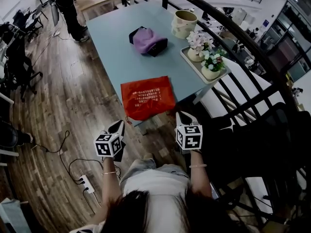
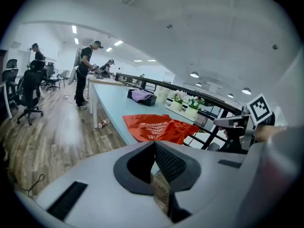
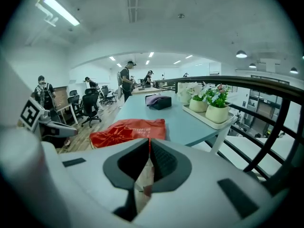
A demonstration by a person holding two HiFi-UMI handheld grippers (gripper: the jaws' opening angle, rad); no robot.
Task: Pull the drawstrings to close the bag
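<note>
Bag point(image 1: 147, 97), red, lies flat at near edge of blue table point(image 1: 111, 39), one end hanging over. Left gripper point(image 1: 119, 125) and right gripper point(image 1: 183, 116) sit just before it, jaws of both pressed together.

Both forearms reach forward from the body, side by side. The left claw point(image 1: 120, 125) and right claw point(image 1: 181, 115) point ahead and tilt downward, marker cubes facing up. In each gripper view the jaws are pressed together at the tips, with nothing clearly between them.
</note>
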